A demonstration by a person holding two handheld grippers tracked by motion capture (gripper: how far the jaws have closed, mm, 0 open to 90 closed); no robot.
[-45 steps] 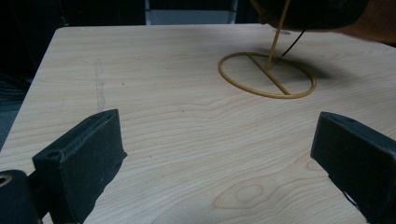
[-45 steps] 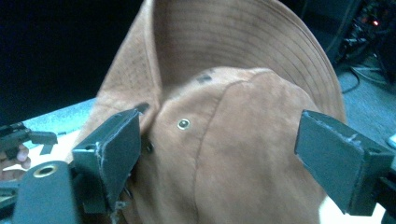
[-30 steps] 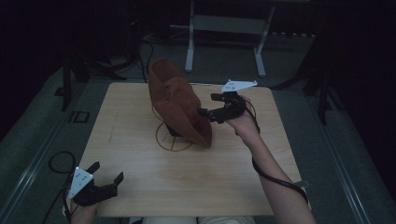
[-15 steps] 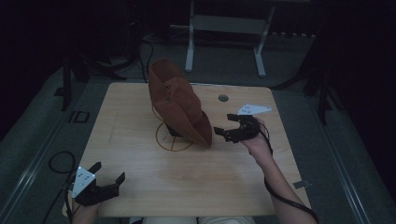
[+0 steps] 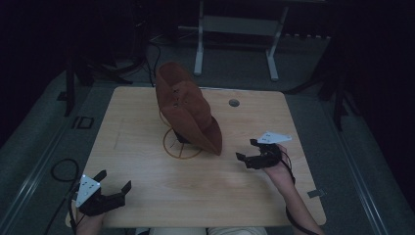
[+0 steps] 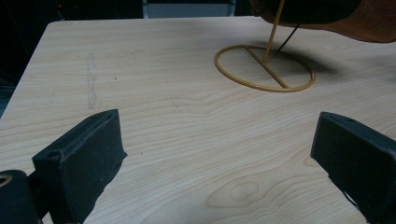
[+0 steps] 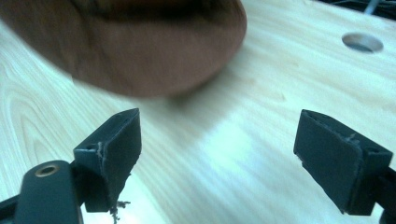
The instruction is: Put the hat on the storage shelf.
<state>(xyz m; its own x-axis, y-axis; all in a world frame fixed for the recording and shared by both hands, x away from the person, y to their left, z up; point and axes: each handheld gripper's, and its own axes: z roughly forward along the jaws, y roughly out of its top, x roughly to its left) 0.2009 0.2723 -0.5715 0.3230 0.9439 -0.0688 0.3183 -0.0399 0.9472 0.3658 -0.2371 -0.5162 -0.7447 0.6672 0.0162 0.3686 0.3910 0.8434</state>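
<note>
1. Brown hat [image 5: 188, 113] sat tilted on a yellow wire stand [image 5: 182, 145], around the middle of the wooden table [image 5: 205, 191].
2. Stand's ring base [image 6: 264, 68] lay flat on the table, under the hat's brim.
3. Right gripper [image 5: 248, 151] was just right of the brim, apart from it, jaws spread, nothing between them.
4. Left gripper [image 5: 113, 186] was at the near left corner, well apart from the hat, jaws spread and empty.
5. Round hole [image 5: 234, 103] in the table sat behind the hat.

The tabletop [image 6: 177, 135] was pale, smooth wood grain with a slight sheen; the brown hat [image 5: 188, 110] looked matt felt, its stand [image 6: 264, 67] thin yellow wire.
</note>
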